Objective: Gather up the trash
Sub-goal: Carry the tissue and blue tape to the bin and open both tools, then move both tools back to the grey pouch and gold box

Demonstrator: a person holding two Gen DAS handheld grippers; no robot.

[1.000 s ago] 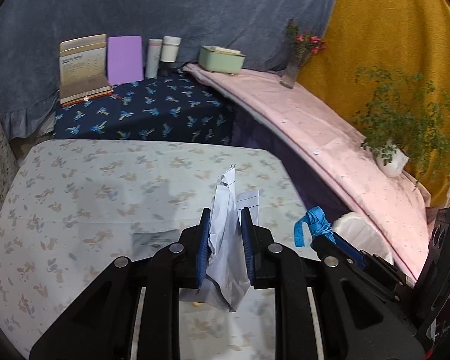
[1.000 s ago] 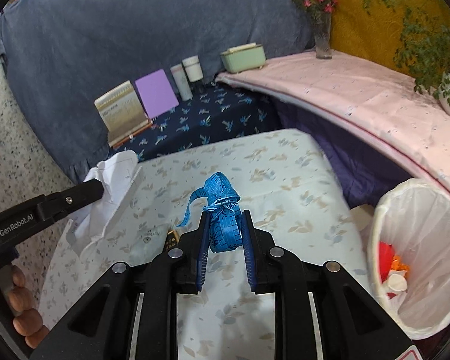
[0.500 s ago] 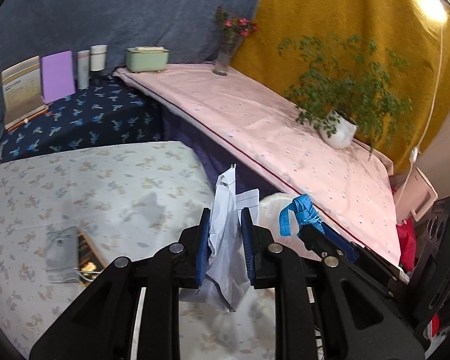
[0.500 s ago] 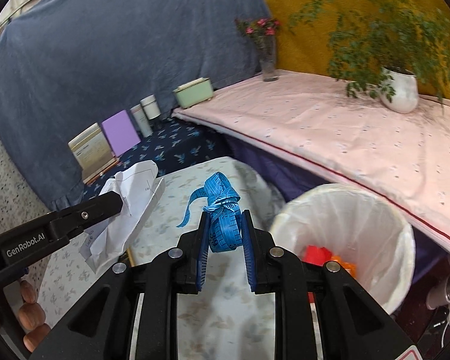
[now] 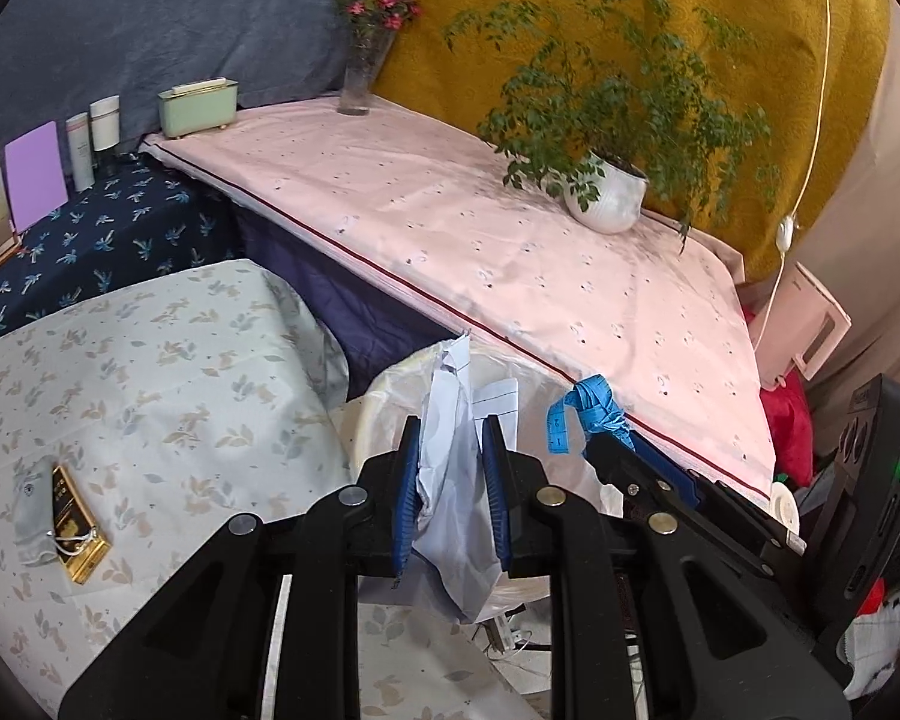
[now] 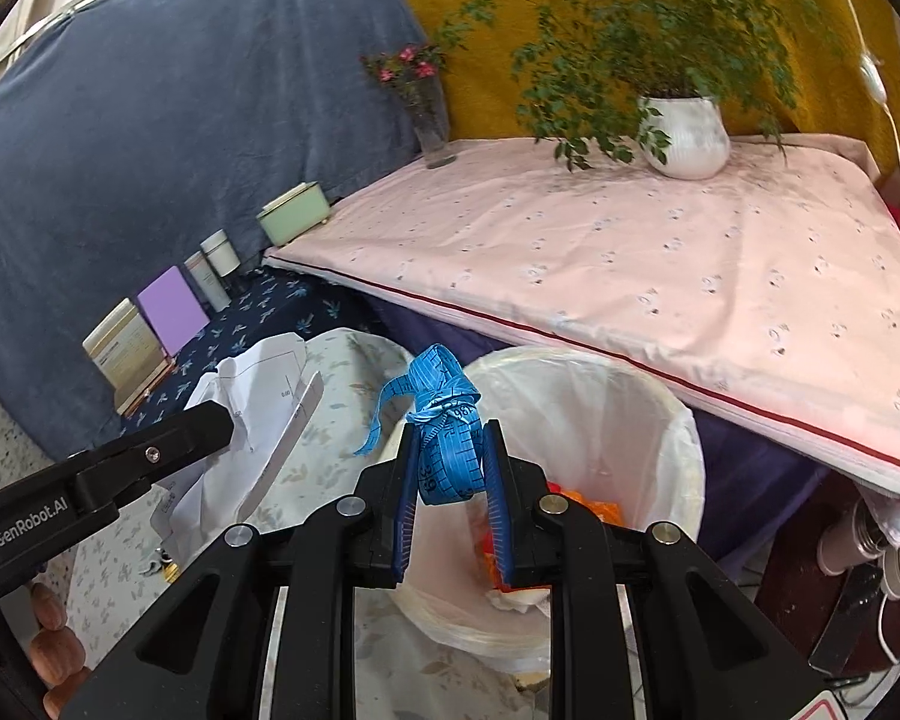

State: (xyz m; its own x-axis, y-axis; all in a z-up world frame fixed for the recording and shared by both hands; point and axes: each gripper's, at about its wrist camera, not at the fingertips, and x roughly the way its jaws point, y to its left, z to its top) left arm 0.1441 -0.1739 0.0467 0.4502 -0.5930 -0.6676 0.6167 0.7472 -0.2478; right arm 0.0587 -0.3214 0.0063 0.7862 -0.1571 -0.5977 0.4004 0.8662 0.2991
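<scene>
Left wrist view: the left claw point(image 5: 448, 483) pinches crumpled white paper point(image 5: 450, 510) at frame centre, the bin liner point(image 5: 384, 387) just behind it. Carry it fully over the opening before letting go.

Right wrist view: the right claw point(image 6: 450, 480) clamps a blue measuring tape point(image 6: 447, 441) above the white-lined trash bin point(image 6: 660, 420), lower centre. Release straight down, so the loose tail clears the rim.

Both wrist cams close, look along jaws; share bin point(image 6: 678, 420), pink table point(image 5: 510, 252).

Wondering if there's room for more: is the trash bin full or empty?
Partly filled. The white-lined trash bin shows orange and red scraps only near its bottom; the liner walls above are bare.
</scene>
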